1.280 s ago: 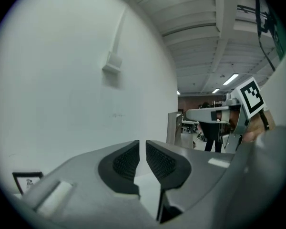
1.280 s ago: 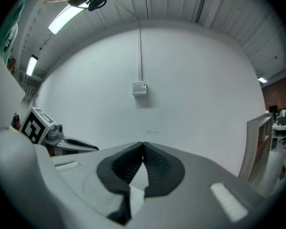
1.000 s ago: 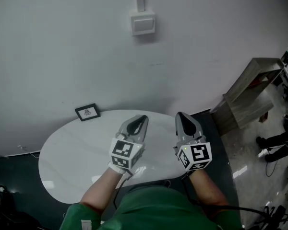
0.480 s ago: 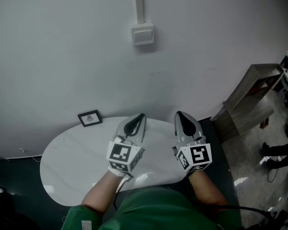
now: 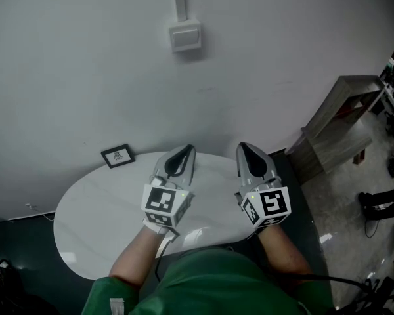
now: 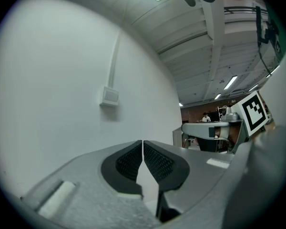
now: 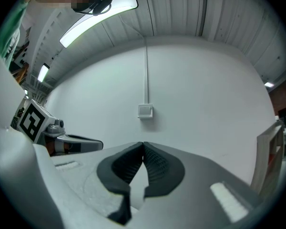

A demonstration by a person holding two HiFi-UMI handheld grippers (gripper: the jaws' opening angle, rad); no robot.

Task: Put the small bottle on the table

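Over the white oval surface (image 5: 95,205), head view: left hand-held gripper (image 5: 186,151) and right hand-held gripper (image 5: 243,148) side by side. Left gripper view: jaws pressed together, nothing between. Right gripper view: likewise closed, empty. Small bottle's place: cannot tell.

Open tabletop (image 5: 98,222) (picture frame (image 5: 117,155) near wall (image 5: 85,58))

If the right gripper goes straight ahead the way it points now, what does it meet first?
The right gripper would probably meet the white wall just below the wall box; nothing else shows in between.
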